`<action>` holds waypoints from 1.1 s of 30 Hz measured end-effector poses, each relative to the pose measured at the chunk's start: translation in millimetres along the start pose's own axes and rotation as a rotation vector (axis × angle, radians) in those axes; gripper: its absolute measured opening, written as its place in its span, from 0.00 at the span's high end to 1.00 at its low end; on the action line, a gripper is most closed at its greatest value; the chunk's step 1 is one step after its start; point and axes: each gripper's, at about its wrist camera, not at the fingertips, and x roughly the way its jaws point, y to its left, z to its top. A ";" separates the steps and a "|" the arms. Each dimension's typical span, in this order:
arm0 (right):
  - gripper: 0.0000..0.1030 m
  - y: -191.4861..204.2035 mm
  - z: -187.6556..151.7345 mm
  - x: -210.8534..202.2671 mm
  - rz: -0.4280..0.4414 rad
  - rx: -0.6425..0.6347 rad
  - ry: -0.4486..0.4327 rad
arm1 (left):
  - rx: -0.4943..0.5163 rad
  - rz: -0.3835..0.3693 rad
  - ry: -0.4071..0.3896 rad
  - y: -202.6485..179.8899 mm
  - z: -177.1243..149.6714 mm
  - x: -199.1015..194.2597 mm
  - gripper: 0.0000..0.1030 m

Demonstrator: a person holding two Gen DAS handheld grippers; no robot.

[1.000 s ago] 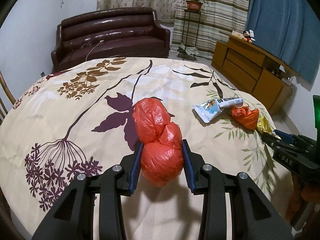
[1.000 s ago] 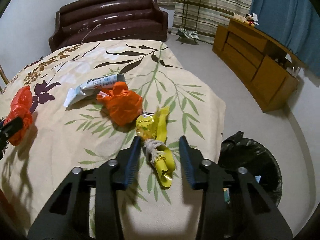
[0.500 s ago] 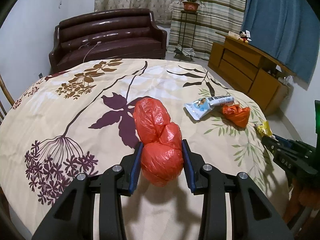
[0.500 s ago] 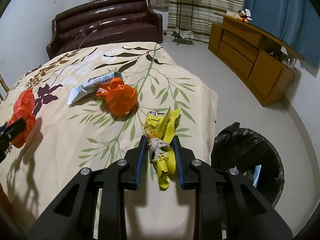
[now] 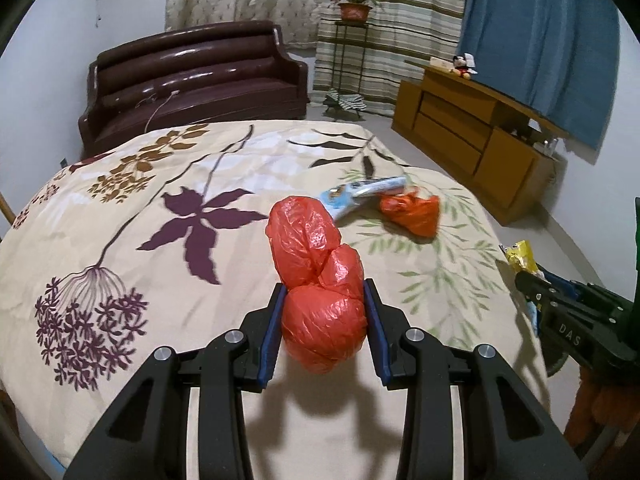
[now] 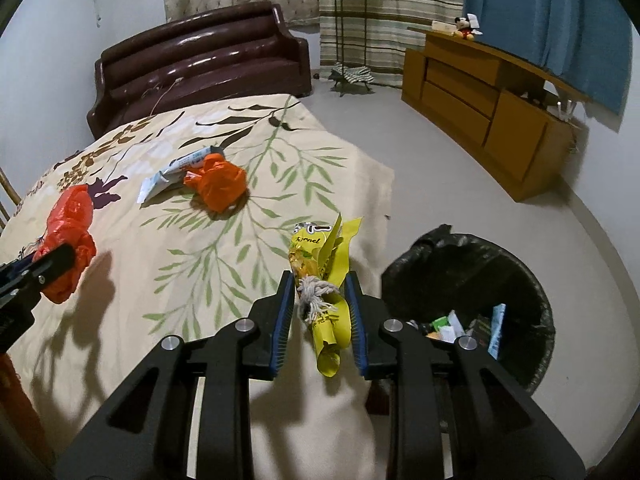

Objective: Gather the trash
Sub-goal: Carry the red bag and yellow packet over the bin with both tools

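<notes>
My left gripper [image 5: 323,308] is shut on a crumpled red plastic bag [image 5: 316,276] and holds it above the floral tablecloth [image 5: 160,208]. My right gripper [image 6: 318,300] is shut on a yellow snack wrapper [image 6: 326,280] with a bit of string, lifted over the table's right edge. The wrapper also shows at the right of the left wrist view [image 5: 520,256]. An orange plastic bag [image 6: 218,182] and a white-blue wrapper [image 6: 176,168] lie on the cloth. A bin with a black liner [image 6: 472,264] stands on the floor at the right, trash inside.
A brown leather sofa [image 5: 192,76] stands behind the table. A wooden sideboard [image 6: 488,100] lines the right wall. A plant stand [image 6: 348,28] is by the striped curtain. Open grey floor [image 6: 420,160] lies between the table and the sideboard.
My right gripper closed on the yellow wrapper and lifted it off the cloth, moving toward the bin side. My left gripper rose a little with the red bag.
</notes>
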 end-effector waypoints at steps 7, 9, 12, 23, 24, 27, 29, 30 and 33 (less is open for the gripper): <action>0.76 -29.2 -8.0 -14.5 -0.034 0.040 -0.024 | 0.054 -0.045 -0.006 -39.4 -4.1 -2.9 0.63; 0.76 -40.9 -10.3 -17.9 -0.048 0.057 -0.029 | 0.072 -0.062 -0.009 -52.8 -3.9 -3.0 0.63; 0.76 -57.6 -13.8 -22.7 -0.070 0.082 -0.036 | 0.103 -0.085 -0.022 -73.6 -2.0 -3.2 0.63; 0.76 -116.6 -24.1 -31.8 -0.151 0.166 -0.053 | 0.208 -0.166 -0.033 -142.5 0.3 10.8 0.63; 0.76 -122.2 -24.9 -31.9 -0.159 0.173 -0.055 | 0.214 -0.171 -0.031 -147.2 0.4 13.0 0.63; 0.76 -132.0 -26.5 -30.9 -0.172 0.186 -0.058 | 0.234 -0.180 -0.028 -161.5 0.7 18.9 0.63; 0.76 -139.4 -27.2 -29.1 -0.182 0.195 -0.058 | 0.246 -0.184 -0.024 -169.8 0.5 23.0 0.63; 0.76 -141.5 -27.7 -28.2 -0.184 0.199 -0.057 | 0.252 -0.186 -0.021 -173.9 0.6 25.8 0.63; 0.76 -150.7 -28.9 -25.6 -0.191 0.215 -0.057 | 0.263 -0.190 -0.016 -182.4 1.1 32.5 0.63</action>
